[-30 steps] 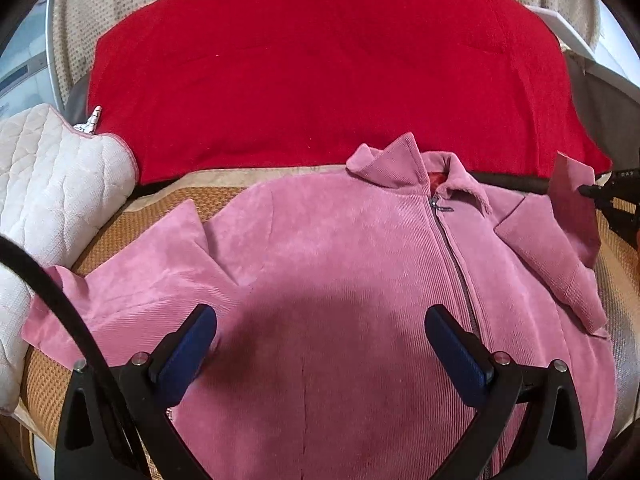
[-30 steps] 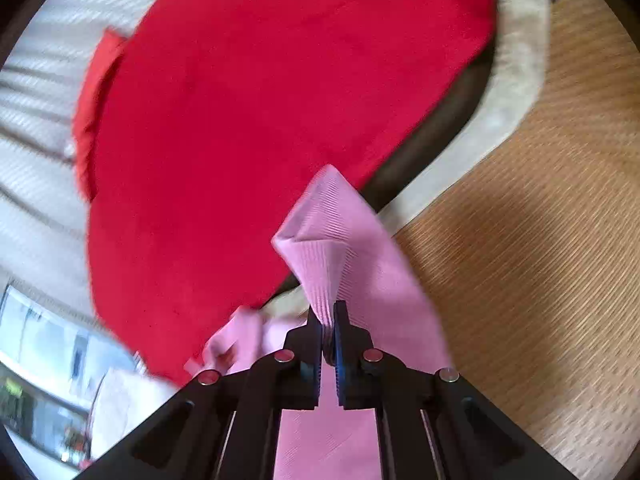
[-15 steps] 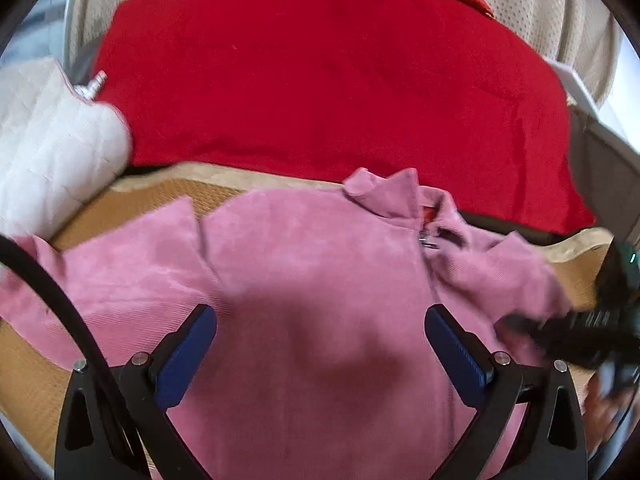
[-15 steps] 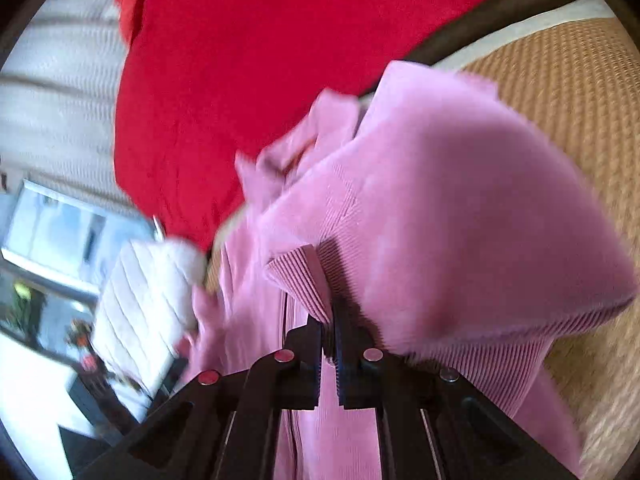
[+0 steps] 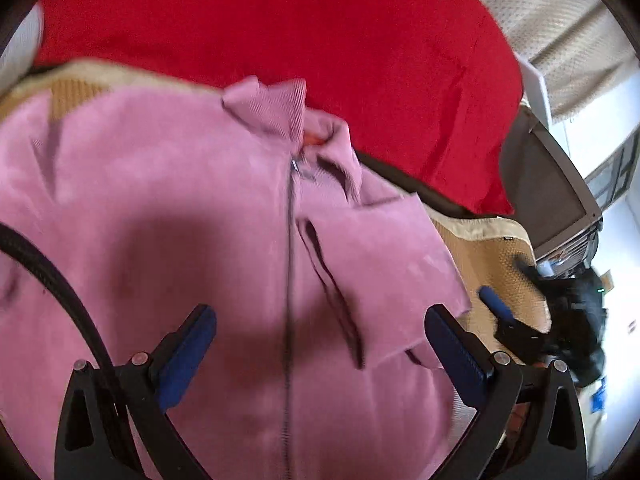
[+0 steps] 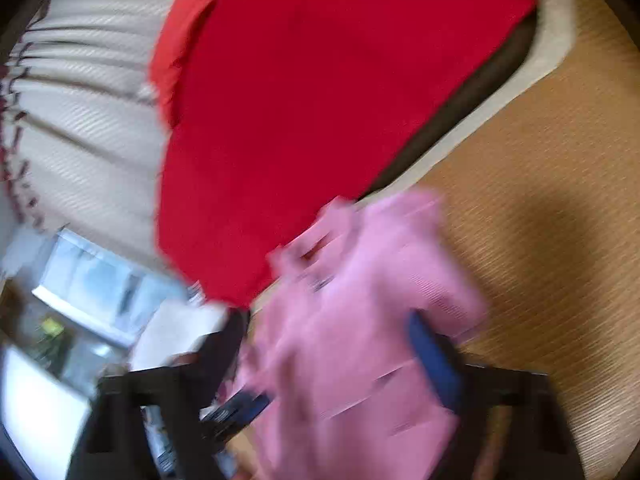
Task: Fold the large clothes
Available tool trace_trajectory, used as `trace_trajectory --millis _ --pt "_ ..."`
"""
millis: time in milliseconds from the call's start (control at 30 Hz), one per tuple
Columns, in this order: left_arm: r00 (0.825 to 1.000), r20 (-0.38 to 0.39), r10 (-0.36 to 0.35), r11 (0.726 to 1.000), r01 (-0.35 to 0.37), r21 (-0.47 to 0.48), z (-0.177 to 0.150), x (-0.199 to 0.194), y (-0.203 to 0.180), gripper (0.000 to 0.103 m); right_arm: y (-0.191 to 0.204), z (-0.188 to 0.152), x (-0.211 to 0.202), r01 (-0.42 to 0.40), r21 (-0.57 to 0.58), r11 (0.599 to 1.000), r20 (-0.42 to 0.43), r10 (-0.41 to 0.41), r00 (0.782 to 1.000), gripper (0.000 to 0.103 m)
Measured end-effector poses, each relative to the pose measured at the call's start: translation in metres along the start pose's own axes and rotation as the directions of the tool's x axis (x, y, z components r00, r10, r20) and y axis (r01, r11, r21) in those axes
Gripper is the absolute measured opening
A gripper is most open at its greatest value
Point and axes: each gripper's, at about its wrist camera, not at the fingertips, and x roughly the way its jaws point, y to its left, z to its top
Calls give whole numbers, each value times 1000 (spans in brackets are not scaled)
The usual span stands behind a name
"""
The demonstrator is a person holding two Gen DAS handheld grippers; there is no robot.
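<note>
The right gripper (image 6: 344, 364) had the pink jacket's (image 5: 168, 216) sleeve (image 5: 376, 256) clenched between its pads a second ago; now its jaws have just been opening and stand apart, the blue pads clear of the cloth, though the jacket still shows between them in the blurred right wrist view. The sleeve that was lifted at the jacket's side now lies folded across the chest, its cuff end toward 5 o'clock of the zip (image 5: 289, 264). In the left wrist view the right gripper (image 5: 500, 312) shows off the jacket, at 4 o'clock of the frame over the woven mat (image 5: 492, 260).

The left gripper (image 5: 320, 344) hangs released above the jacket's front, pads wide apart on either side of the zip, pointing down at a slant, and more tilted than before: the collar (image 5: 272, 108) now sits toward 12 o'clock with the scene rolled.

The jacket lies flat on the mat, collar toward the red blanket (image 5: 280, 24) at 12 o'clock.
</note>
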Motion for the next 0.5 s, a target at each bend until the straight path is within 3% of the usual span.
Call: trace_trajectory --millis 67,200,267,300,400,467,500 --pt "999 -27 -22 999 22 -27 -4 15 -8 103 -17 10 2 78 42 996 -8 -78 997 36" --pt "999 -38 -4 1000 3 -3 -8 35 -27 99 -45 19 6 134 139 981 -39 -129 991 36" --pt "999 -38 -14 999 15 35 -8 42 -40 82 -47 21 14 141 153 978 -57 -134 989 36" --pt "998 -60 -8 999 11 50 -7 48 -44 78 -48 21 19 139 165 977 -75 -128 989 36" --pt "997 -57 56 995 -51 82 -4 59 -50 56 -53 13 26 95 187 978 -112 -75 991 36" --pt "998 -35 59 993 -55 109 2 57 -51 13 -47 12 30 93 160 983 -105 -77 991 36" --pt "999 -40 36 993 -32 109 4 57 -50 8 -45 13 30 93 147 985 -104 -78 992 36"
